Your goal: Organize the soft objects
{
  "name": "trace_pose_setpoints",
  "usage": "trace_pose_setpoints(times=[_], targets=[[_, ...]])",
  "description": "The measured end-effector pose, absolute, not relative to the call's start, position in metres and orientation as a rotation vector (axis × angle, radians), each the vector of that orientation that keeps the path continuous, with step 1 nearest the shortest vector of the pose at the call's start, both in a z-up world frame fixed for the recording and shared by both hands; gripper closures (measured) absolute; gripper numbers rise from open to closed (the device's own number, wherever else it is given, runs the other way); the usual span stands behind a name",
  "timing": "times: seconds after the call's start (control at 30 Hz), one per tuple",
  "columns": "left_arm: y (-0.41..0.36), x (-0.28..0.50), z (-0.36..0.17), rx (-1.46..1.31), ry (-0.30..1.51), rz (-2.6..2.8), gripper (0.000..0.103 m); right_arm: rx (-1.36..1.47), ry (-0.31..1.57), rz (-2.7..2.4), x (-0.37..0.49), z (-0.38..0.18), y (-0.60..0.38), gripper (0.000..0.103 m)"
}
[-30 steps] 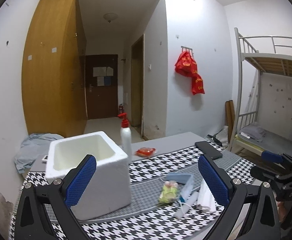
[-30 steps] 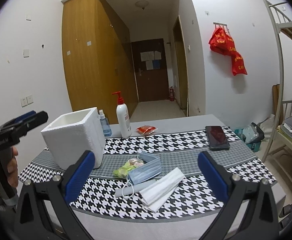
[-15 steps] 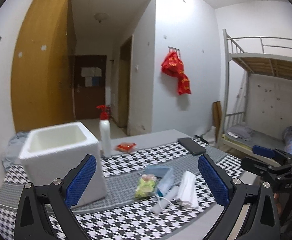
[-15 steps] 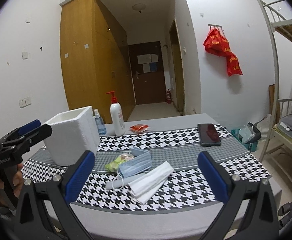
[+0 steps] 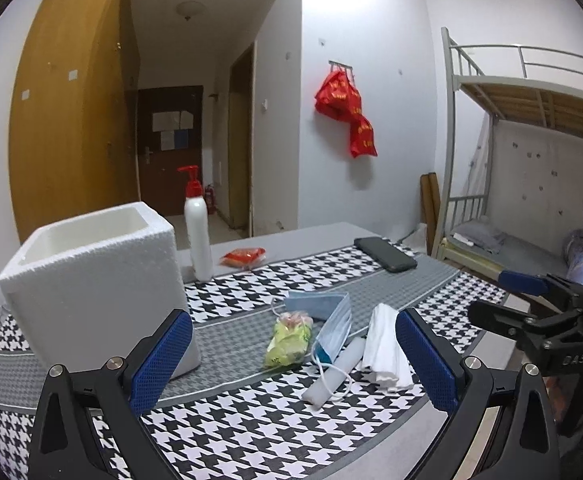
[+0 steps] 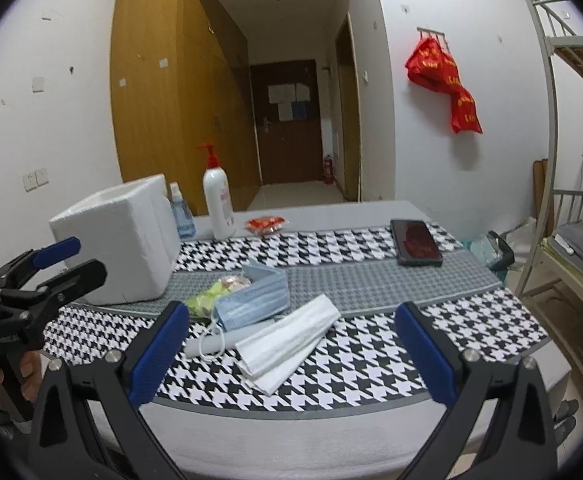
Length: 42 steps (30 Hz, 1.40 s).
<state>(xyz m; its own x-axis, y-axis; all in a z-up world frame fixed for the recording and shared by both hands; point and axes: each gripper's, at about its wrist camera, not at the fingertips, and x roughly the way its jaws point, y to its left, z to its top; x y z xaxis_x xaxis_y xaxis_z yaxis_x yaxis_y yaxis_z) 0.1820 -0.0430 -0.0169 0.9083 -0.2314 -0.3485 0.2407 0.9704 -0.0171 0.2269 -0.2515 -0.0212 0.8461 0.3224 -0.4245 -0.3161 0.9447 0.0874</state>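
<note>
Two masks sit bunched on the checkered table cloth (image 6: 371,364), straight ahead between the spread fingers of both claws: a crumpled blue mask (image 6: 253,300) and a folded white mask (image 6: 291,340), nearly touching, with a yellow-green packet (image 5: 287,340) just left of the blue one. Left gripper (image 5: 291,364) and right gripper (image 6: 291,354) both hang released above the near edge, gripping nothing. Ahead-left stands the white foam box (image 5: 91,276); what shows of its inside looks bare
</note>
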Motion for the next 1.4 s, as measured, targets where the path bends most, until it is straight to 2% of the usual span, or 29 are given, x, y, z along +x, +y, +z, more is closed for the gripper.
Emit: trace_pose_setpoints(times=[0.53, 0.9, 1.0, 1.07, 1.17, 1.4], targets=[[-0.063, 0.208, -0.05, 0.184, 0.497, -0.382, 0.003, 0.009, 0.555, 0.317, 0.261, -0.051, -0.252, 0.0], [-0.067, 0.234, -0.072, 0.314, 0.643, -0.552, 0.026, 0.029, 0.601, 0.332, 0.275, -0.062, -0.252, 0.0], [-0.066, 0.24, -0.083, 0.322, 0.697, -0.599, 0.035, 0.032, 0.613, 0.337, 0.277, -0.064, -0.252, 0.0], [-0.066, 0.247, -0.089, 0.31, 0.741, -0.613, 0.049, 0.029, 0.619, 0.334, 0.278, -0.065, -0.251, 0.0], [-0.064, 0.254, -0.095, 0.297, 0.78, -0.607, 0.057, 0.029, 0.625, 0.331, 0.28, -0.065, -0.25, 0.0], [-0.064, 0.262, -0.1, 0.314, 0.822, -0.653, 0.058, 0.028, 0.646, 0.328, 0.289, -0.069, -0.246, 0.0]])
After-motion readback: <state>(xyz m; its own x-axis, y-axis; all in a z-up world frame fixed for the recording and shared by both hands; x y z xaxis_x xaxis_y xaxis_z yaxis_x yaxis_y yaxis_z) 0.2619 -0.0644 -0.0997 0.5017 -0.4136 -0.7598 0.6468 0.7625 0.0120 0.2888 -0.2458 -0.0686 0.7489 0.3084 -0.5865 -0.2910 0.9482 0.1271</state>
